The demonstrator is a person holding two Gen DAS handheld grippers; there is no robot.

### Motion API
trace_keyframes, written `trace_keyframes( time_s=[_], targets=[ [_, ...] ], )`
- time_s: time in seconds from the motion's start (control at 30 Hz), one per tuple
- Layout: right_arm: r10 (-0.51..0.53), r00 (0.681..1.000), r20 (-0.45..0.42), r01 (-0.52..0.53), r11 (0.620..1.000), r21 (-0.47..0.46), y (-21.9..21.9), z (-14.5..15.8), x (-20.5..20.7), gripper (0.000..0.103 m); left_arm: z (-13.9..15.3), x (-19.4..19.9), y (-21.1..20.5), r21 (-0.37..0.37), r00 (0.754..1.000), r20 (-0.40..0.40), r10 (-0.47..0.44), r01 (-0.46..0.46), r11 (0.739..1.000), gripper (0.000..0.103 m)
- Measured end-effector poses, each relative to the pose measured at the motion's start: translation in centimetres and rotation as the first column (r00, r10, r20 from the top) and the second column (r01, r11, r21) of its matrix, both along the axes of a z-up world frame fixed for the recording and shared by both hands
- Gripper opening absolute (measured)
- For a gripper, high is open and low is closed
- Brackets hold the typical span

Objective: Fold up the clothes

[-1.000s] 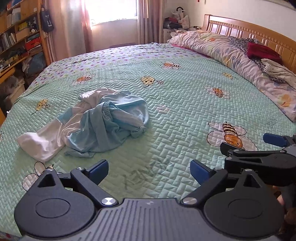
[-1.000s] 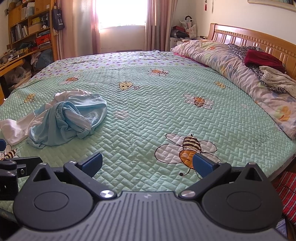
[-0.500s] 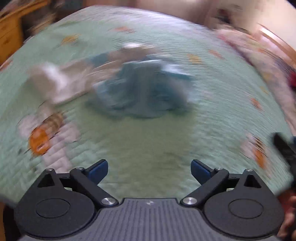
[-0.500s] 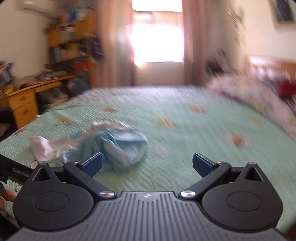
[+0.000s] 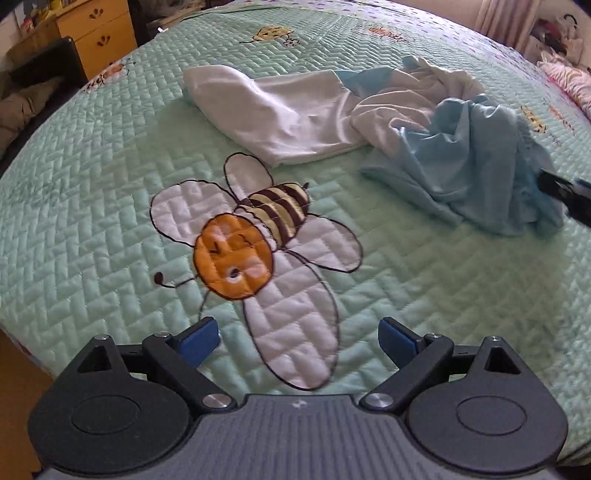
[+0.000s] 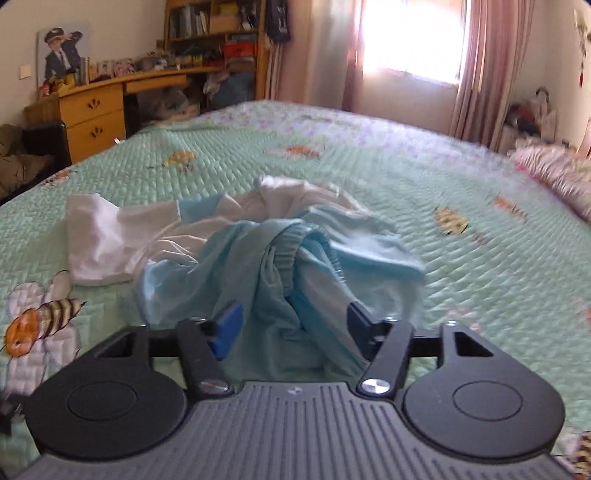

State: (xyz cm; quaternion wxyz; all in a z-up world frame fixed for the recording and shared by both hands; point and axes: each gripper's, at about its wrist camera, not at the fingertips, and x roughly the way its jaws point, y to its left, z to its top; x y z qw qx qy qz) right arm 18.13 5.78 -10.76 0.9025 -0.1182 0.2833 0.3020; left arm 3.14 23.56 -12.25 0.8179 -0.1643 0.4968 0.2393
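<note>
A crumpled light-blue and white garment (image 6: 258, 251) lies in a heap on the green quilted bedspread (image 6: 461, 280). Its white part (image 5: 288, 110) stretches to the left and its blue part (image 5: 469, 155) bunches on the right. My right gripper (image 6: 291, 321) sits low at the near side of the heap. Its jaws are closing with folds of blue cloth between them, and the pads do not visibly pinch the cloth. That gripper's tip (image 5: 565, 192) shows at the right edge of the left wrist view. My left gripper (image 5: 299, 334) is open and empty, pointing down over an embroidered bee (image 5: 251, 236), short of the white part.
The bed's near-left edge curves past a yellow wooden desk with drawers (image 6: 96, 118) and a dark chair (image 6: 40, 140). Shelves (image 6: 214, 33), curtains (image 6: 484, 66) and a bright window stand beyond the bed. Pink floral bedding (image 6: 554, 173) lies at the far right.
Both grippers swung in toward the garment. The left one tipped down over the large bee. The right one reached the blue cloth, and its jaws narrowed around the folds.
</note>
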Motion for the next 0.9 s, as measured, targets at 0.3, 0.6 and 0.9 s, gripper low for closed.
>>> trace_keyframes(
  time_s=[0.3, 0.6, 0.9],
  targets=[
    [0.014, 0.986, -0.165, 0.002, 0.995, 0.095, 3.7, -3.3, 4.6, 0.021, -0.3, 0.0, 0.8, 0.009, 0.999, 0.048, 0.003, -0.003, 1.000, 0.100],
    [0.239, 0.960, -0.145, -0.170, 0.911, 0.376, -3.6, -0.7, -1.2, 0.017, 0.1, -0.2, 0.3, -0.028, 0.994, 0.105, -0.011, 0.014, 1.000, 0.101],
    [0.423, 0.876, -0.232, -0.401, 0.906, 0.138, -7.7, -4.1, -10.0, 0.018, 1.5, 0.5, -2.3, 0.011, 0.986, 0.141, -0.086, 0.086, 0.996, 0.100]
  ],
)
